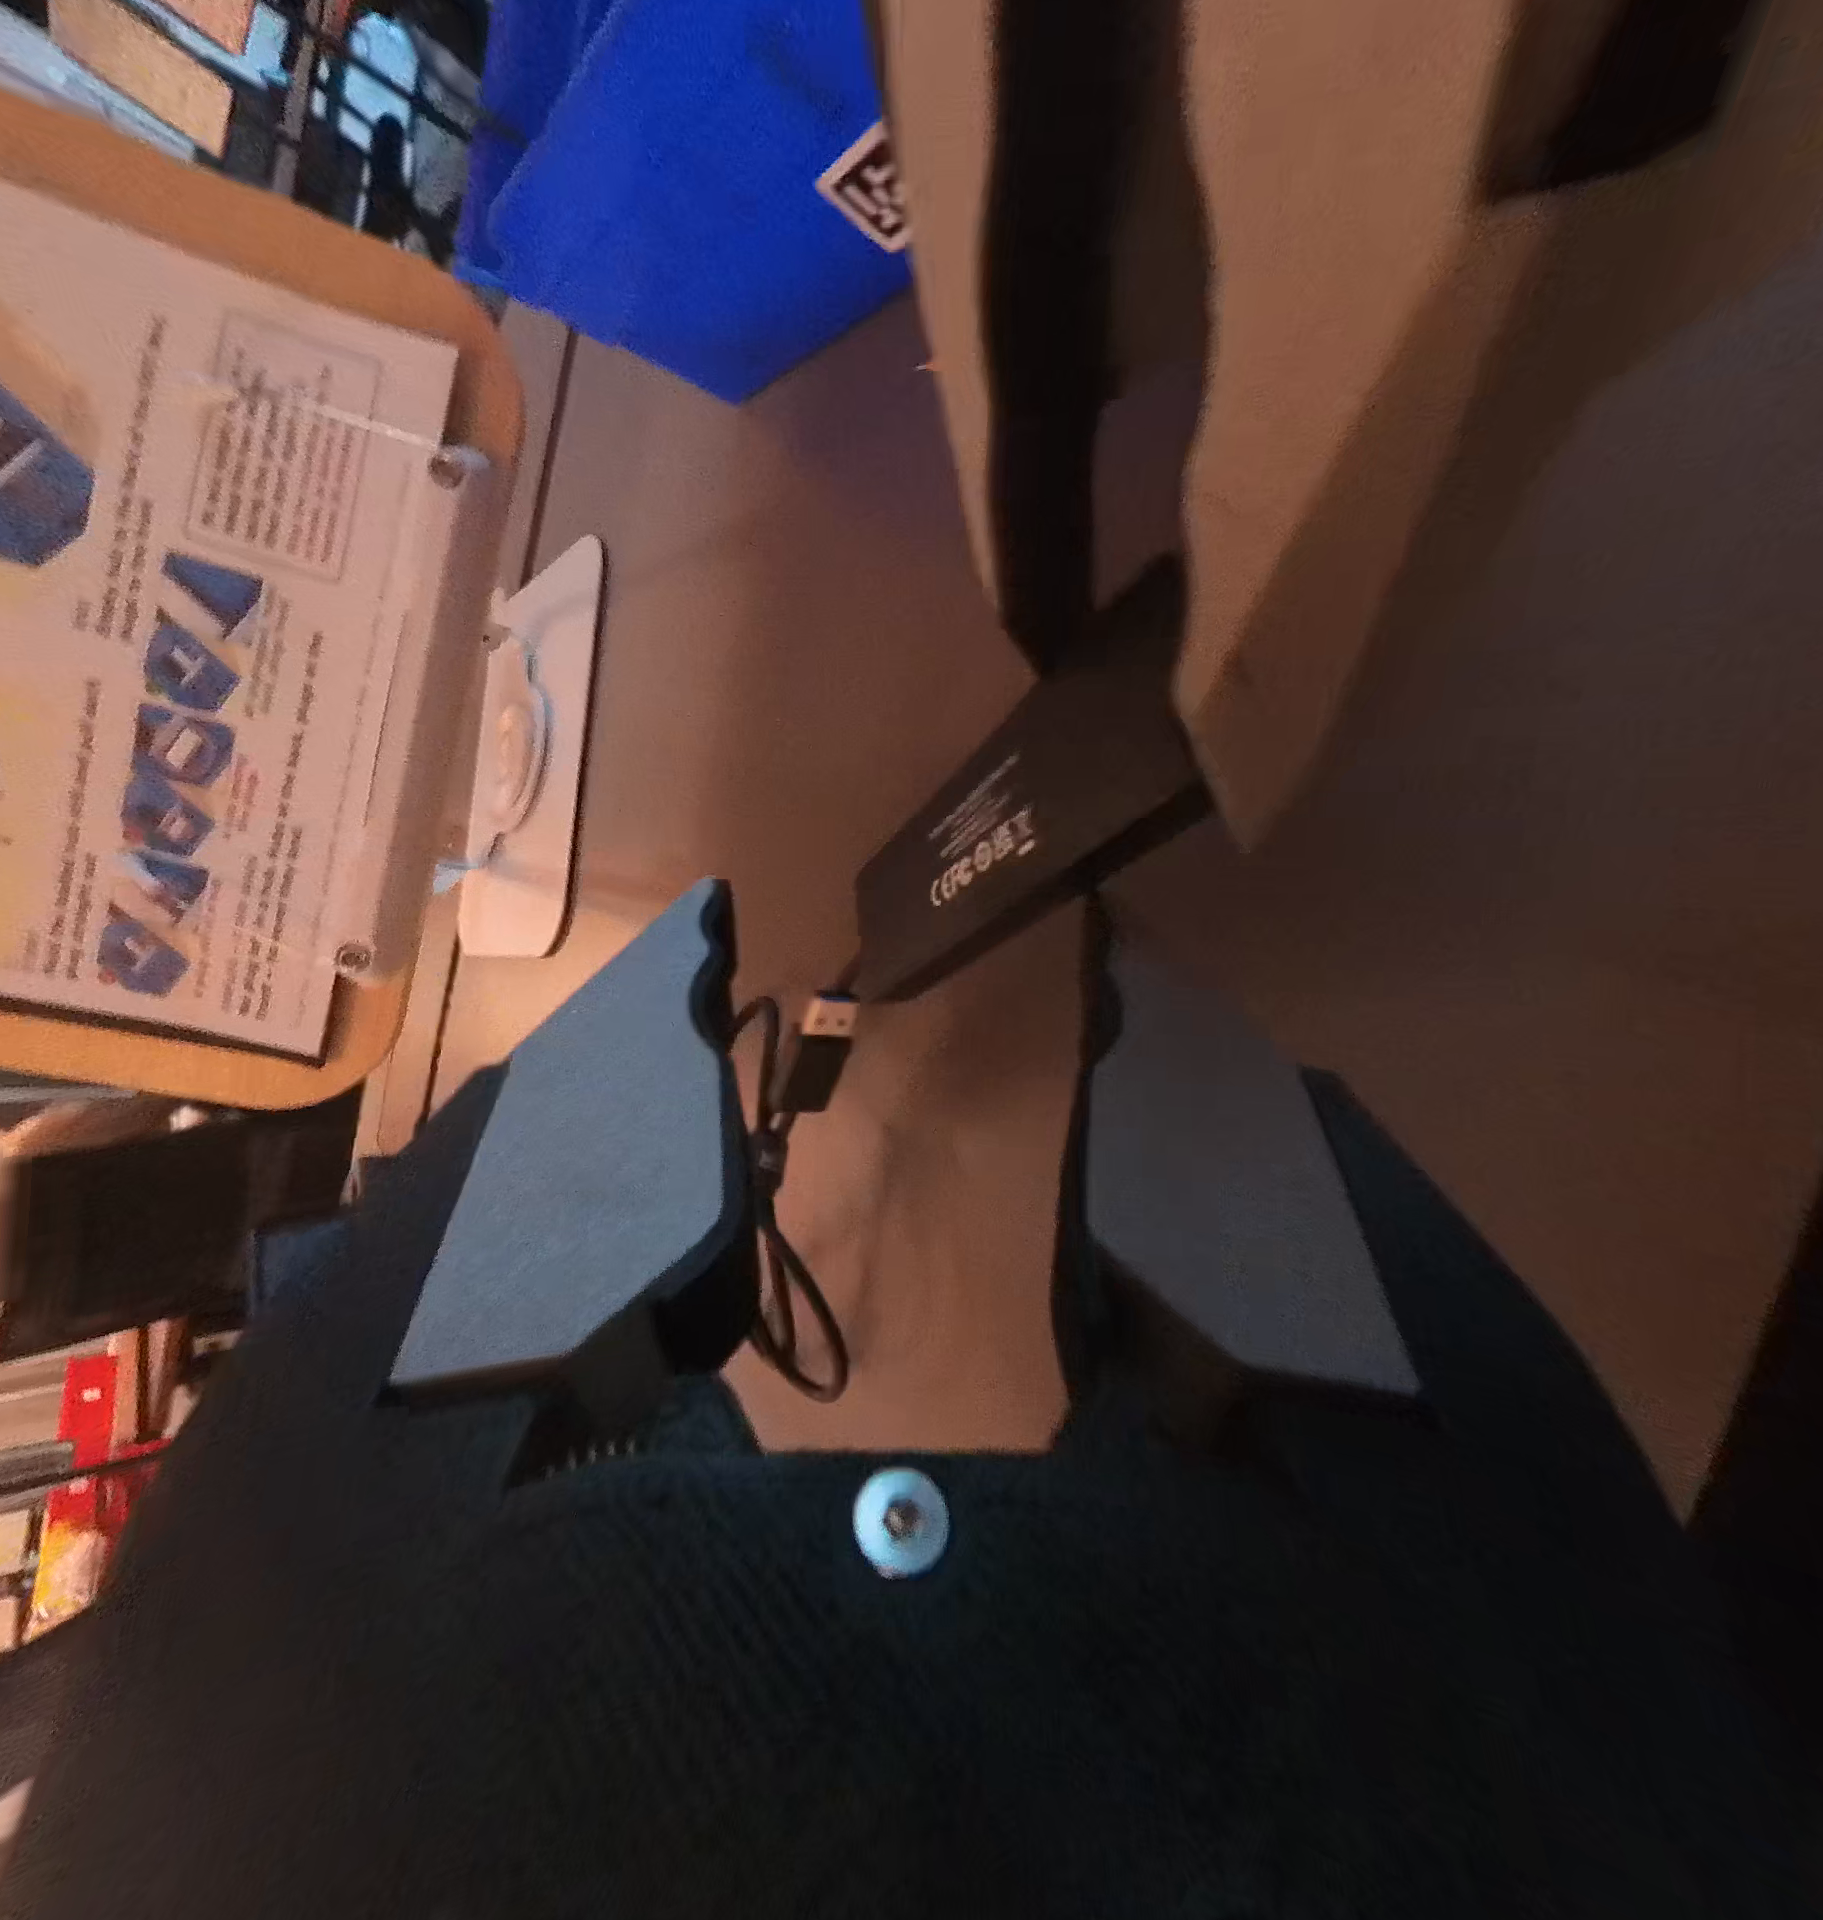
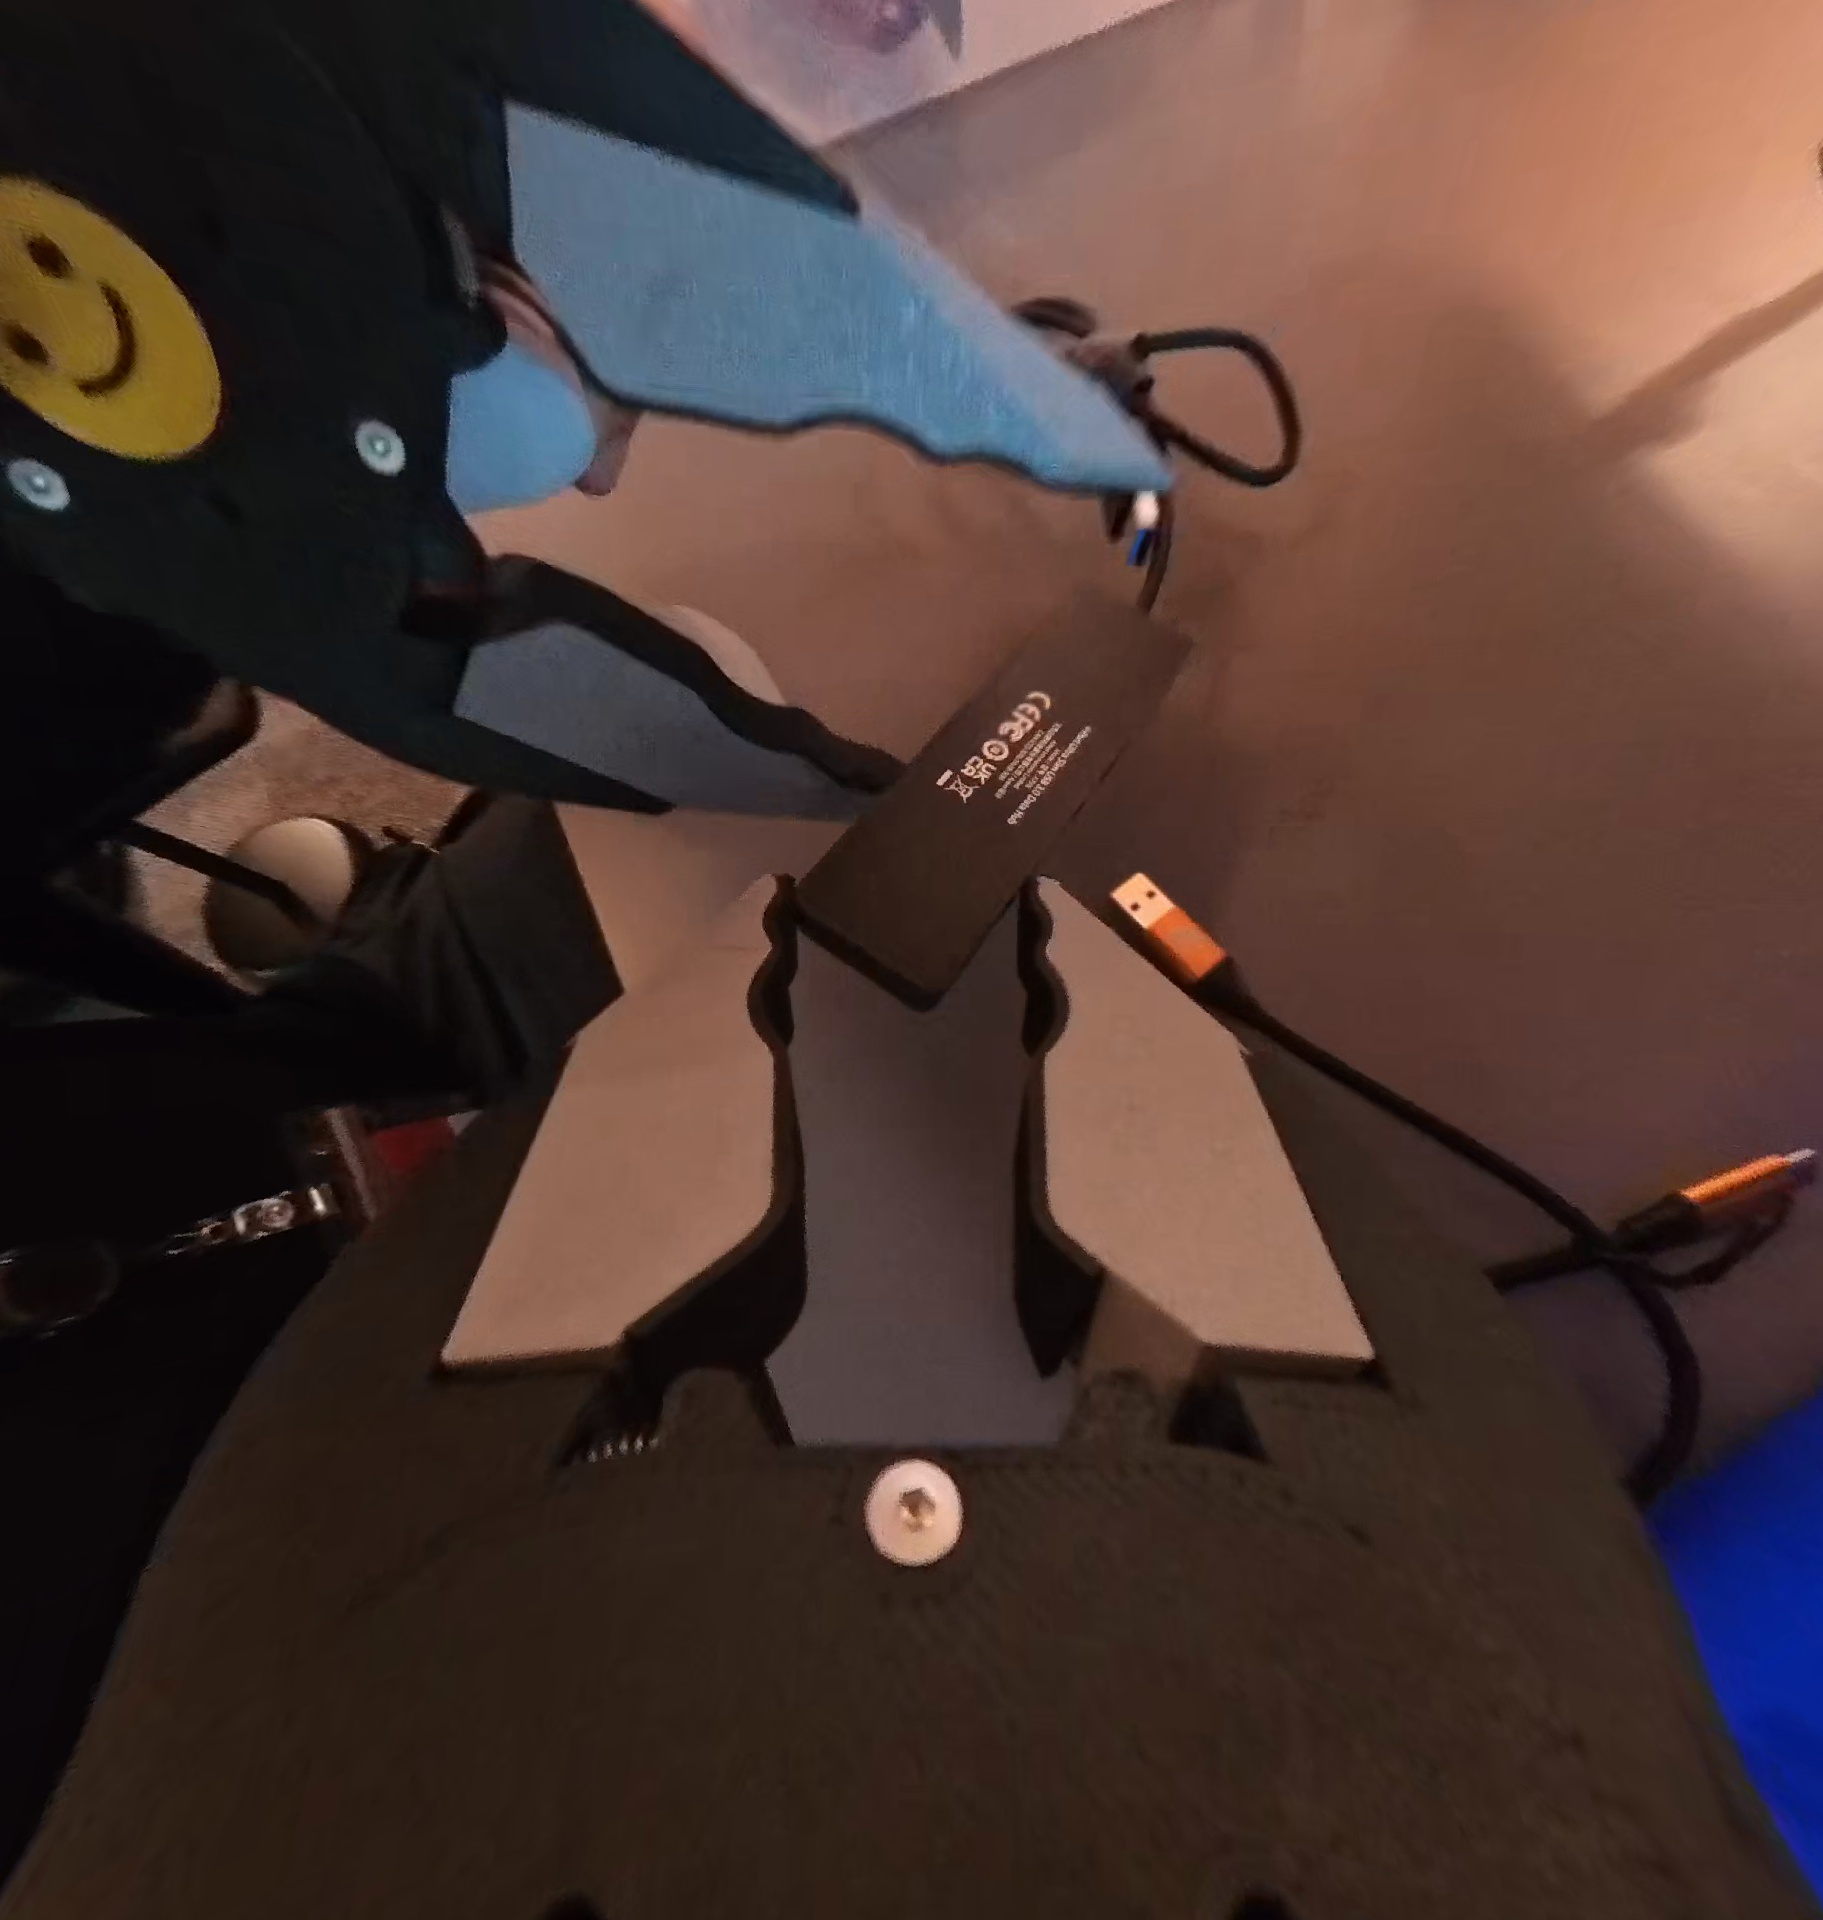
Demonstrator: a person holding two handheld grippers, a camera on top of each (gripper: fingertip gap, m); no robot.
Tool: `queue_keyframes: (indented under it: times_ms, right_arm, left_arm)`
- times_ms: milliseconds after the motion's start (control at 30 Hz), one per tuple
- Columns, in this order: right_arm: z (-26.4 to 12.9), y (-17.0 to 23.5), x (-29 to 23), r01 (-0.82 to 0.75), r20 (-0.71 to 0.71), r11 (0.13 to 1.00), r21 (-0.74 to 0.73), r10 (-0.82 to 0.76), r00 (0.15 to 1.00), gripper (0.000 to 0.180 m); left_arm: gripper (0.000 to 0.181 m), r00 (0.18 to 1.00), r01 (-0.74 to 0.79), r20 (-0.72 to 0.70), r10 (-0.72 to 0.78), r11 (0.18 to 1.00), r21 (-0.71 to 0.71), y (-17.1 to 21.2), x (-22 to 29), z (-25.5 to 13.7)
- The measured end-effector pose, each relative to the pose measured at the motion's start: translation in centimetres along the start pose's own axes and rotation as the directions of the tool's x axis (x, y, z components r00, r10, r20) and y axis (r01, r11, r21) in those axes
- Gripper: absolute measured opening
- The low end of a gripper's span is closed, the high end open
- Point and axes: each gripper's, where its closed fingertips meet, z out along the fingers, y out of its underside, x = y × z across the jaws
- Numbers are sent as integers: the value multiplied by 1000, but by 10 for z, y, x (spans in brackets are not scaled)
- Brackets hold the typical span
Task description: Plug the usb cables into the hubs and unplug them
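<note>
I am getting ready to plug in, and nothing is in the black USB hub [image 2: 1000, 800] yet. My right claw [image 2: 902, 951] is squeezed narrow on one end of the hub, holding it up over the counter [image 2: 1509, 520]. My left claw [image 1: 902, 935] is wide and holds nothing, so next it must grab the orange USB plug [image 2: 1169, 930] lying just beside the hub.
</note>
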Motion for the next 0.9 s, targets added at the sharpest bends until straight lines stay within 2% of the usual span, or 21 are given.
queue_keyframes:
  times_ms: [100, 233, 267, 400, 500, 567, 700, 833, 900]
  right_arm:
    - [-3, 1, 0, 11, 11, 1000, 0, -11, 1000, 40]
    - [-7, -5, -16, -58, 167, 998, 37, 51, 985, 40]
    - [-6, -3, -17, -54, 174, 998, 23, 49, 983, 40]
    - [-10, -6, -20, -27, 189, 999, 41, 19, 982, 40]
    - [-24, -12, -19, 13, 197, 996, 84, -29, 980, 28]
    - [-34, -18, -12, 58, 147, 989, 135, -77, 986, 40]
    - [-46, -31, -19, 172, 108, 960, 222, -199, 974, 52]
    - [-36, -42, -49, 310, 107, 899, 309, -357, 928, 60]
    - [-27, -44, -49, 392, 10, 871, 295, -413, 910, 50]
  left_arm:
    - [52, 997, -72, -33, 72, 997, 20, -5, 17, 5]
    - [35, 985, -174, -3, 174, 982, -68, 8, 24, 18]
    - [16, 982, -186, 30, 188, 980, -63, 6, 21, 18]
    - [9, 978, -201, 57, 201, 980, 1, 2, 14, 13]
    - [8, 987, -141, 92, 130, 981, 135, -9, -1, -2]
    - [8, 997, -75, 56, 61, 949, 308, -26, -4, -21]
    - [8, 990, 92, -141, -5, 783, 615, -66, 3, -73]
    - [8, 978, 167, -210, -15, 661, 731, -86, 1, -105]
    - [8, 971, 186, -237, 0, 623, 760, -91, 3, -116]
